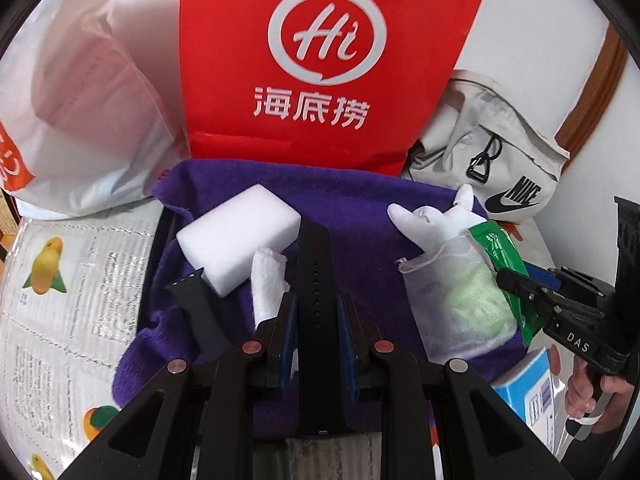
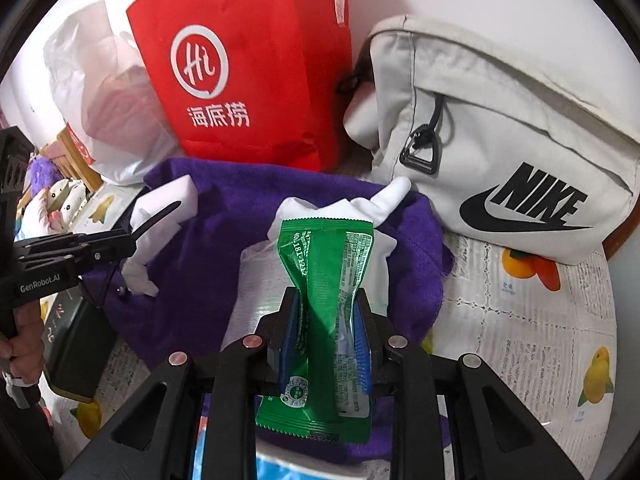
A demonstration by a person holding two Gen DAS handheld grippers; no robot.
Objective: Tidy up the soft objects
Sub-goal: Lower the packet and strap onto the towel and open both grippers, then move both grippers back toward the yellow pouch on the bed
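Observation:
A purple towel (image 1: pixel 352 208) lies on the table and also shows in the right wrist view (image 2: pixel 224 240). On it lie a white sponge block (image 1: pixel 240 236), a rolled white cloth (image 1: pixel 268 280), a second black strap piece (image 1: pixel 200 316), a white glove (image 1: pixel 432 220) and a mesh pouch (image 1: pixel 460 304). My left gripper (image 1: pixel 316 300) is shut on a black watch strap (image 1: pixel 314 272), held above the towel. My right gripper (image 2: pixel 326 312) is shut on a green packet (image 2: pixel 324 280), held above the glove (image 2: pixel 384 200) and pouch.
A red paper bag (image 1: pixel 320 60) stands behind the towel, a white plastic bag (image 1: pixel 80 100) to its left, a beige Nike bag (image 2: pixel 500 140) to its right. A light-blue box (image 1: pixel 528 388) lies at the towel's right front. A fruit-print sheet (image 2: pixel 540 320) covers the table.

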